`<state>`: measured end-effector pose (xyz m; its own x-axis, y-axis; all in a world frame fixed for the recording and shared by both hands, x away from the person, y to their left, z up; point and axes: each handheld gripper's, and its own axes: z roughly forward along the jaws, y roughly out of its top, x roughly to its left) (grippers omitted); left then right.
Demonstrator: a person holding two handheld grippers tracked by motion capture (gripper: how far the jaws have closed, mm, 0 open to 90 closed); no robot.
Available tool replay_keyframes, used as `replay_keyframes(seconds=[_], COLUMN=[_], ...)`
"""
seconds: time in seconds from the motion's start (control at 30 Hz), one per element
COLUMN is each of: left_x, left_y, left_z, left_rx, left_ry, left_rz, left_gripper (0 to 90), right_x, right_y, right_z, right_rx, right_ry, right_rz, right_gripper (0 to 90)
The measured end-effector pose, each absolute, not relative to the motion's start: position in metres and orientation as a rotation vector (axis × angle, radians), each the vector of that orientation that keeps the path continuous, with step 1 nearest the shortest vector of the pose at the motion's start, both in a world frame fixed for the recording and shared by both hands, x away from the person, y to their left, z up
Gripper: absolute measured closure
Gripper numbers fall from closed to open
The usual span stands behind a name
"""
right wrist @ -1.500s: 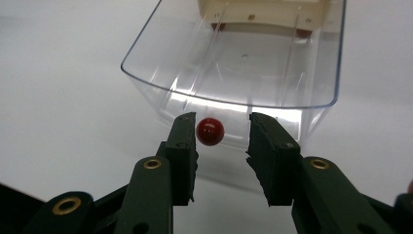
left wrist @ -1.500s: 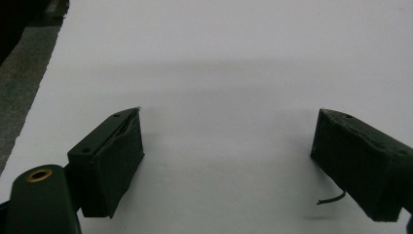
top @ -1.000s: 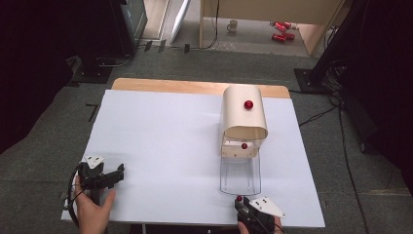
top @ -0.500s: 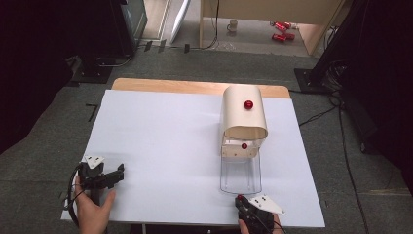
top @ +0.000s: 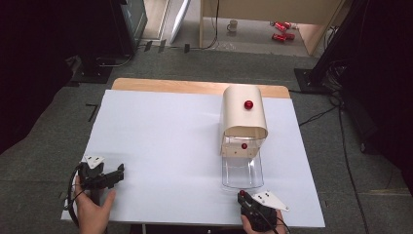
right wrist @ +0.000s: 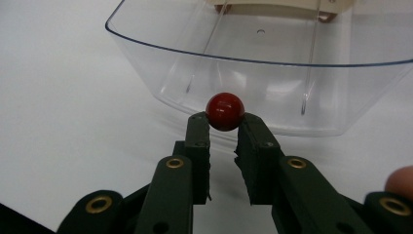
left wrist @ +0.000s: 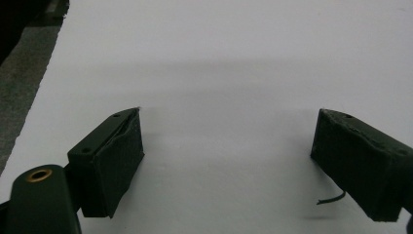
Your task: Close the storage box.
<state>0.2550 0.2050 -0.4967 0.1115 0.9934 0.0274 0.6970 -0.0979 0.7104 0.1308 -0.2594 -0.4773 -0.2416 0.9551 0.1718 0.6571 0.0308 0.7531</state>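
Jaws of my right gripper [right wrist: 225, 127] have just been closing and now pinch a red knob [right wrist: 225, 111] at their tips. That knob sits on the front of the clear drawer [right wrist: 253, 73], which is pulled out from the cream cabinet [top: 243, 114] toward the table's [top: 160, 131] near edge. My left gripper [left wrist: 229, 146] rests at the near left corner, jaws wide apart with only bare tabletop between them.

Grey carpet floor [top: 58, 141], dark surroundings
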Motion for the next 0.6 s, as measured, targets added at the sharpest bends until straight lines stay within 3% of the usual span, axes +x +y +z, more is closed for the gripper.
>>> replay_keyframes(seconds=[0.6], left_x=[0.255], left_y=[0.205], left_z=[-0.497], left_rx=[1.856], left_ry=[1.64], left_rz=[0.714], left_gripper=[11.8], right_x=[0.16], right_y=[-0.257], right_z=[-0.467], right_rx=[1.612], right_ry=[1.927], right_rz=[1.067], right_gripper=[77.7])
